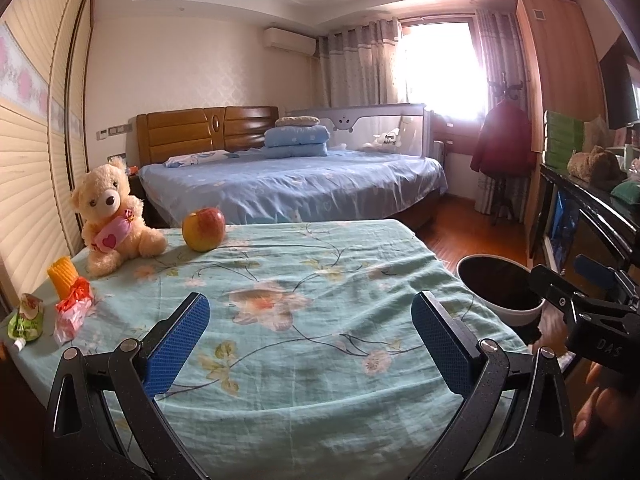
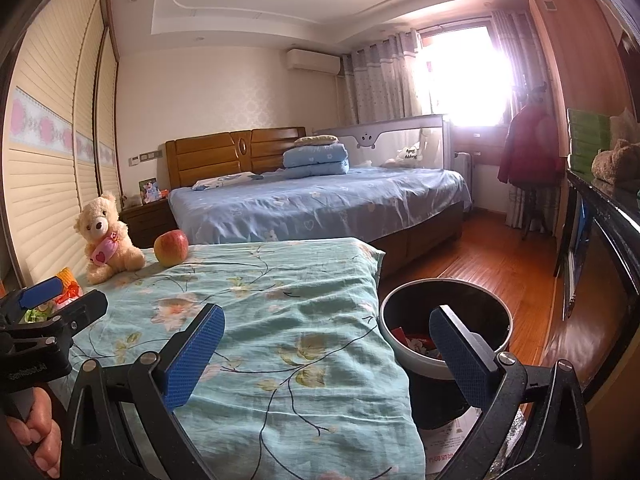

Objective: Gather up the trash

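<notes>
On the teal floral cloth [image 1: 304, 264], at the table's left edge, lie a crumpled red-and-white wrapper [image 1: 73, 312], a green pouch [image 1: 25, 319] and an orange-yellow packet [image 1: 62, 279]. My left gripper [image 1: 310, 344] hovers open over the middle of the cloth, well to the right of them, holding nothing. A black-lined bin [image 2: 446, 360] stands off the table's right edge with red wrappers [image 2: 416, 342] inside. My right gripper [image 2: 328, 354] is open and empty, straddling the table edge and the bin's rim.
A cream teddy bear [image 1: 110, 216] and a red-yellow apple [image 1: 204, 229] sit at the table's far left. Beyond is a blue bed [image 1: 292, 184], wooden floor [image 2: 480, 256] and a dark cabinet [image 2: 600, 264] on the right. A hand [image 2: 36, 436] grips the left handle.
</notes>
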`<state>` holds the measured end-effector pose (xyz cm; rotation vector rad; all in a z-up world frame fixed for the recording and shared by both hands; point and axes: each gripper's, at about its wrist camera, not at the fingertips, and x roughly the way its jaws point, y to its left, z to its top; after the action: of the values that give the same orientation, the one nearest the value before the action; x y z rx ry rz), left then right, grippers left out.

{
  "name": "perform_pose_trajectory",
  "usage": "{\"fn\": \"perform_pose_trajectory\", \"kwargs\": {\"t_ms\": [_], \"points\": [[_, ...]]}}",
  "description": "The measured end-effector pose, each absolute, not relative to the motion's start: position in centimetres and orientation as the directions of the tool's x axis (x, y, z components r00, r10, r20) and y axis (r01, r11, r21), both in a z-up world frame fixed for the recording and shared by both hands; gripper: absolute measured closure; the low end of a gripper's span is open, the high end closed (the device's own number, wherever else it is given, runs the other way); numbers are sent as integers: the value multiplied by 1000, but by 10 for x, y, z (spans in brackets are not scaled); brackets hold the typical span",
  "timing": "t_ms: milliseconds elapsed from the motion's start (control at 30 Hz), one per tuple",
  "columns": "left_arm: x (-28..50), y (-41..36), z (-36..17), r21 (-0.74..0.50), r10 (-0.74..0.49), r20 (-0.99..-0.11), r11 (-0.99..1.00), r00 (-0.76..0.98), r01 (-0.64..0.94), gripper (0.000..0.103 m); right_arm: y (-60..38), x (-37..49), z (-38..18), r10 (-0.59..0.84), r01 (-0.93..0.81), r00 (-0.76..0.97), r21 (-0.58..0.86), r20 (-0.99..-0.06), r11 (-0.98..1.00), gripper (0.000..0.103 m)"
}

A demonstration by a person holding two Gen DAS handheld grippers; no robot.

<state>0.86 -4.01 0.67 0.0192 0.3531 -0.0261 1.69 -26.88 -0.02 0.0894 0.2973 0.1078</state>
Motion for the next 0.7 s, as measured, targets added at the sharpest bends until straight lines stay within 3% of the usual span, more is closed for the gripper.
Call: {"fn": "perform_pose_trajectory", "kwargs": {"t_ms": [700], "points": [[7, -41, 7, 14, -26, -350, 999, 936, 33, 0, -268, 16, -1, 128, -101, 949, 107, -289, 989, 0]]}}
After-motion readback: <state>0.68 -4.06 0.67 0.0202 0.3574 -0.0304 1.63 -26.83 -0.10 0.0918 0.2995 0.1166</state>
